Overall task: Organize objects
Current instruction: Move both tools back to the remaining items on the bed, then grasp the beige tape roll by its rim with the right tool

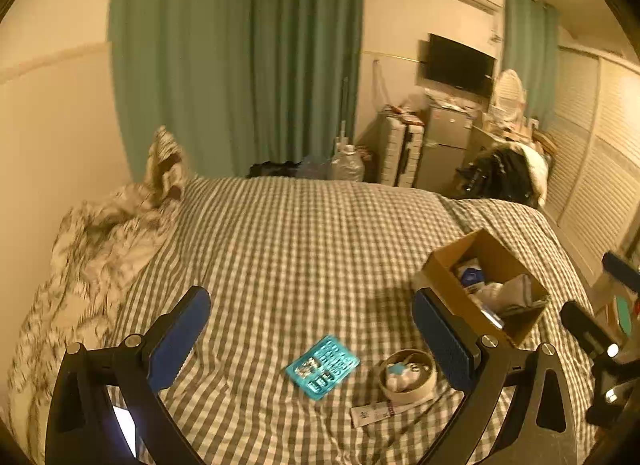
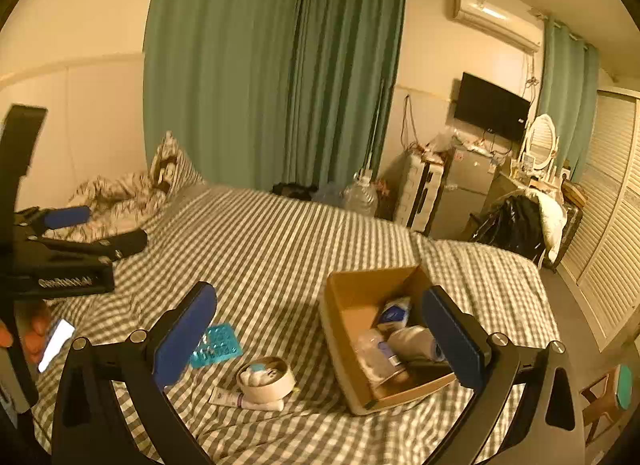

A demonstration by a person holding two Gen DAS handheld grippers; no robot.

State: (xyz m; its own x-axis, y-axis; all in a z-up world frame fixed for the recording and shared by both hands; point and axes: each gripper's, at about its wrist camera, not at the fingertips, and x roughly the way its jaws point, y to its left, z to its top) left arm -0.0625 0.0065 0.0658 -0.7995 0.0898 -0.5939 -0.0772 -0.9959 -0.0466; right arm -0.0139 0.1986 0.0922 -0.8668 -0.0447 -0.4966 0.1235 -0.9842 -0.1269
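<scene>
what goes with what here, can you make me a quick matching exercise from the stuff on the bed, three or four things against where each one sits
Things:
1. teal blister pack
2. round bowl
3. white tube
4. cardboard box

Places:
A. pressed against the near side of the bowl
B. furthest right, open, holding bottles and packets
C. lying flat on the checked cover, left of the bowl
D. between the blister pack and the box, small items inside

Pairs: 1-C, 2-D, 3-A, 4-B
</scene>
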